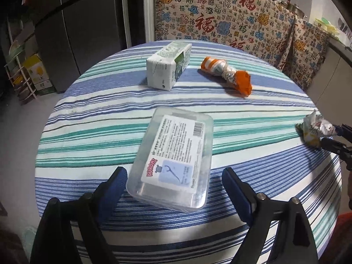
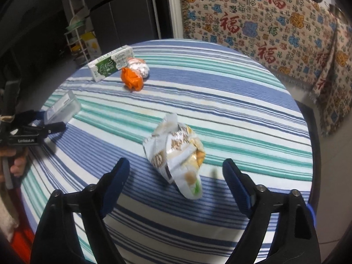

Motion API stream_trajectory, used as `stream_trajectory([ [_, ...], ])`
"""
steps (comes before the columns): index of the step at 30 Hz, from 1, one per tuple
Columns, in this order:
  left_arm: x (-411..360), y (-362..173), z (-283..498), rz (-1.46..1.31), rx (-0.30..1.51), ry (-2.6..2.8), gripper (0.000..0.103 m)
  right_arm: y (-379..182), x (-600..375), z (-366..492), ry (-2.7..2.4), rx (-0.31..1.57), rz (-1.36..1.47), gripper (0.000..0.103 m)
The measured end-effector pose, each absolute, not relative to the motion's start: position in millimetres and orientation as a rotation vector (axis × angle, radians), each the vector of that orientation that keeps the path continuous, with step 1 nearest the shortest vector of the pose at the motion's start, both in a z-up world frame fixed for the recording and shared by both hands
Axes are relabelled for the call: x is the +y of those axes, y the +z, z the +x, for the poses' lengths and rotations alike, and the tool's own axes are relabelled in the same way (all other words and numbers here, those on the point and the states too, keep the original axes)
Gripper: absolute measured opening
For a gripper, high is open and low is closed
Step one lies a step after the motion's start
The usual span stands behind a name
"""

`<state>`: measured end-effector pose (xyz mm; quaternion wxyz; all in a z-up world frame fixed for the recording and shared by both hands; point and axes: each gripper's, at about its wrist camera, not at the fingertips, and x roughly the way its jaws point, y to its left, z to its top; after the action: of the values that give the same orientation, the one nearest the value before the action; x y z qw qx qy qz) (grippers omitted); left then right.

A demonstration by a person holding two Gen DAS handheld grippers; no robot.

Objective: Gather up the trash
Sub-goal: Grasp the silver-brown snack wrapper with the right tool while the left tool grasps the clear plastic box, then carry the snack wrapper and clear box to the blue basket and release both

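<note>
clear rigid plastic box (image 1: 173, 160), crinkled foil wrapper (image 2: 178, 154), striped woven tablecloth (image 1: 253, 118)

Clear plastic box (image 1: 173, 160), lower centre of my left view: label reads "KUROMI" in red (the fine print is too small for me).
Patterned cloth (image 1: 224, 17), upper right: the character "福", repeated in red.
My left gripper (image 2: 52, 121), left edge of my right view: "Coolhead.AI", only roughly legible.
</note>
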<state>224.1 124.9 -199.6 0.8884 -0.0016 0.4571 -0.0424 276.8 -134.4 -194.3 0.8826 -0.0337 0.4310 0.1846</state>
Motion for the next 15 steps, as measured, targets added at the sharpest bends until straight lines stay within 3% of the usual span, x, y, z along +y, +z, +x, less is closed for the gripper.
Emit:
stream_trajectory([
  [3, 124, -197, 225, 0.002, 0.942, -0.101, 0.089, -193, -129, 281, 0.395, 0.886, -0.079, 0.084],
  [4, 123, -198, 226, 0.007, 0.946, -0.099, 0.089, -195, -127, 284, 0.397, 0.888, -0.089, 0.074],
  [5, 122, -200, 228, 0.012, 0.952, -0.096, 0.080, -198, -125, 286, 0.399, 0.895, -0.093, 0.065],
  [6, 122, -201, 228, 0.016, 0.958, -0.094, 0.064, -201, -124, 289, 0.379, 0.904, -0.101, 0.048],
  [7, 121, -202, 228, 0.022, 0.961, -0.096, 0.063, -201, -126, 289, 0.386, 0.907, -0.087, 0.037],
  [12, 123, -193, 221, 0.001, 0.924, -0.093, 0.063, -184, -132, 281, 0.390, 0.877, -0.030, 0.025],
  [15, 126, -187, 217, -0.039, 0.908, -0.099, 0.063, -177, -140, 274, 0.399, 0.867, 0.009, 0.025],
])
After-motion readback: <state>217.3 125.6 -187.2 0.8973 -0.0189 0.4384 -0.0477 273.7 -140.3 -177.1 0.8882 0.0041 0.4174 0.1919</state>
